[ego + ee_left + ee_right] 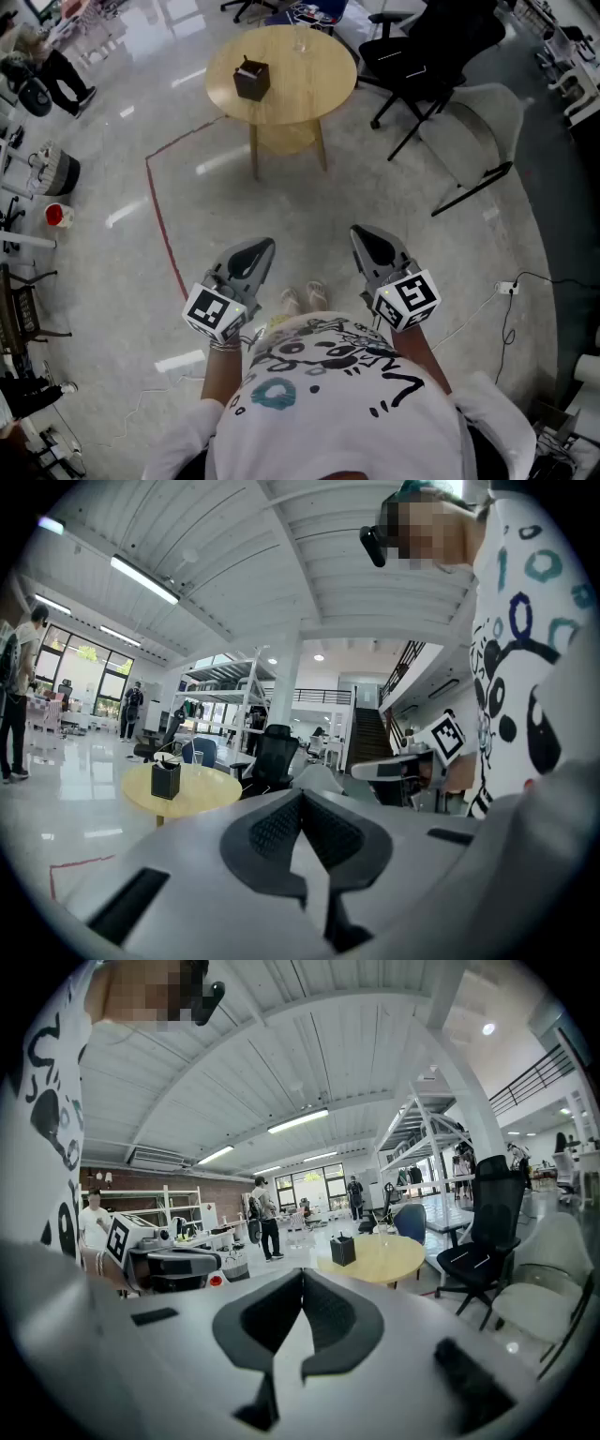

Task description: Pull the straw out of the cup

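- The cup (302, 39) is a small clear one at the top centre of the head view. It stands near the far edge of the round wooden table (300, 94), apart from the dark box (251, 80) on the table's left part.
- The straw is too thin to make out from here. I judge it stands in that cup.
- Expect the straw to be very light, thin-walled and easy to crush, and smooth enough to slip. A gentle pinch on the part above the rim should do, drawn out along the straw's own line.
- The cup looks light as well, so it may lift or tip as the straw comes out. Your other tool will likely have to steady it around its lower wall, and not hard if it proves to be thin plastic.
- Your left gripper (255, 251) is in the lower middle of the head view, close to your body and pointing up the frame toward the table. Its own view shows the jaws pressed together at the tips with nothing between them.
- Your right gripper (370, 239) is just to the right of it at about the same height, also aimed toward the table. Its jaws are likewise together and empty.
- Both tools are well apart from the table, with bare floor and a red tape line (159, 202) at the left in between. The task is not yet under way: you must walk up and part the jaws before anything can be gripped.
- A black office chair (422, 56) stands just right of the table, so an approach from the near side looks clearer.
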Available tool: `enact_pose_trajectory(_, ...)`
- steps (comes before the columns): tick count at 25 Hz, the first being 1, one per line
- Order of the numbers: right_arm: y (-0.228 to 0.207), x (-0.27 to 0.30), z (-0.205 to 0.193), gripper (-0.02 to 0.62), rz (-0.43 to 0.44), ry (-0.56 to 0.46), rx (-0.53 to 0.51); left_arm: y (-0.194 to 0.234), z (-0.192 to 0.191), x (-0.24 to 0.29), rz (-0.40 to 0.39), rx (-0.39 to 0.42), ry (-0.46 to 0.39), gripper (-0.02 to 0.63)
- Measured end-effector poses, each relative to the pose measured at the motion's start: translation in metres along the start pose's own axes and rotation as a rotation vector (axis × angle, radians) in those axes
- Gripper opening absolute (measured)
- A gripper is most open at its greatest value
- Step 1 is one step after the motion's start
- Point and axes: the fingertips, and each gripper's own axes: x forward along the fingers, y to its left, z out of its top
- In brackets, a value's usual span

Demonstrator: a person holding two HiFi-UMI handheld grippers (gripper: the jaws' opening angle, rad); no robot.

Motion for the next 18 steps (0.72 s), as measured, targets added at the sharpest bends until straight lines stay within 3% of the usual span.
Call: enact_pose_trajectory(18, -0.010, -0.007, -0.002, 0.028, 0.032, 0.010, 0.018, -0.009, 0.006, 0.014, 0.000, 0.008, 0.003, 0.015)
